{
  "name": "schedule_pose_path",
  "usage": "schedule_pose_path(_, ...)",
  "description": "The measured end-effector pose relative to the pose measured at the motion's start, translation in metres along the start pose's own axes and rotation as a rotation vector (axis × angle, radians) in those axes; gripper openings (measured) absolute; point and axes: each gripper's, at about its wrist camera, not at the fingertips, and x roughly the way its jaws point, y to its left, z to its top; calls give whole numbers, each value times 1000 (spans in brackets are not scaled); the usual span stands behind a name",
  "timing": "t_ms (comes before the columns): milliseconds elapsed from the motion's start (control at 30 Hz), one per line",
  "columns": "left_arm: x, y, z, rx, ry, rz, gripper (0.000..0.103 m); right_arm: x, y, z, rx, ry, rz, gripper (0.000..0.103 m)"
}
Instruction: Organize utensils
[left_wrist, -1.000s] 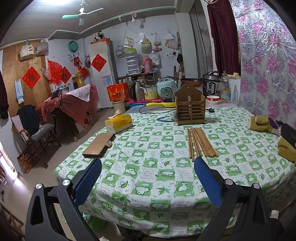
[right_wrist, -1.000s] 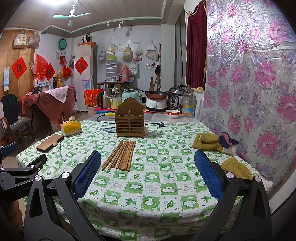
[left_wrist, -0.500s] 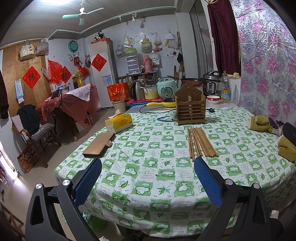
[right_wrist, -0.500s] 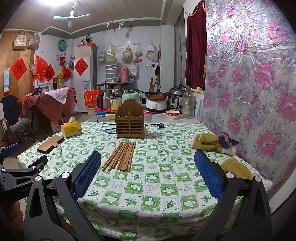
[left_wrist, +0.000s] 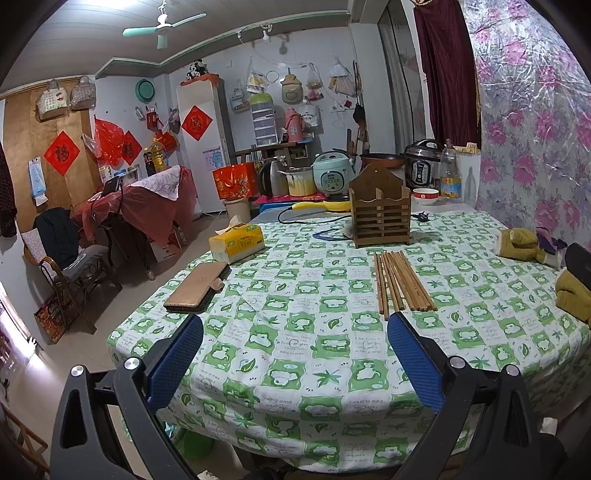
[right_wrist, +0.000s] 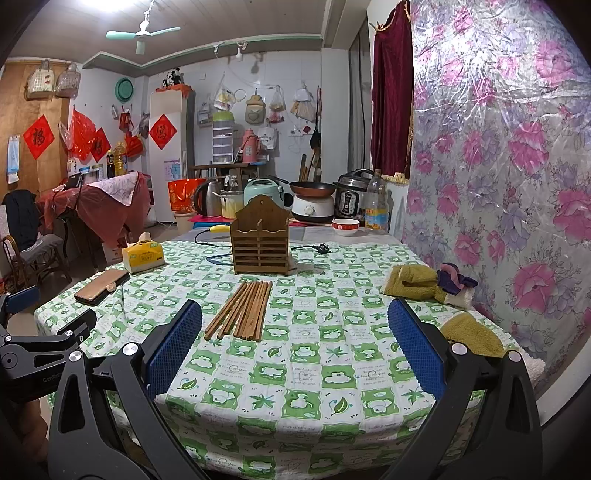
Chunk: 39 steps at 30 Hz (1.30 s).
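Several wooden chopsticks (left_wrist: 402, 282) (right_wrist: 243, 310) lie side by side in the middle of the green-and-white checked tablecloth (left_wrist: 295, 332) (right_wrist: 332, 350). Behind them stands a brown slatted wooden utensil holder (left_wrist: 380, 214) (right_wrist: 260, 243), upright and with nothing showing in it. My left gripper (left_wrist: 295, 354) hangs open over the near table edge, short of the chopsticks, with nothing between its blue pads. My right gripper (right_wrist: 295, 347) is open too, over the near edge, and the chopsticks lie just beyond its left pad. The left gripper's body (right_wrist: 40, 347) shows at the left of the right wrist view.
A phone in a tan case (left_wrist: 197, 286) (right_wrist: 101, 286) and a yellow tissue pack (left_wrist: 236, 243) (right_wrist: 144, 254) lie at the table's left. Olive cloths (left_wrist: 521, 243) (right_wrist: 413, 282) sit at the right by the flowered wall. A black cable (left_wrist: 314, 219), rice cookers and a bowl (right_wrist: 345, 225) are behind the holder.
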Motion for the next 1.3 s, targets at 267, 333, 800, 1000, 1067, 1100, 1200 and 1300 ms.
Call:
schedule_pose_path(267,0,0,0,0,2,-3,98,0,0,0,1,-1,0,97)
schedule_pose_path(333,0,0,0,1,3,-2,98,1,0,0,1,1,1,97)
schedule_pose_path(800,0,5,-7,7,22,12,98,11,1,-5,4,22,9,97)
schedule_pose_path(1000,10,4,-10,7,43,12,98,17,-1,-9,13,42,17,97)
schedule_pose_path(1067,12,5,-10,8,50,14,98,18,-2,-9,15,47,18,97)
schedule_pose_path(1100,15,5,-9,6,60,14,98,20,-3,-9,17,50,15,97)
schedule_pose_path(1200,27,10,-10,-3,99,6,98,23,-7,-9,27,54,8,97)
schedule_pose_path(1300,47,9,-11,-6,144,13,98,31,-17,-10,48,63,-12,97)
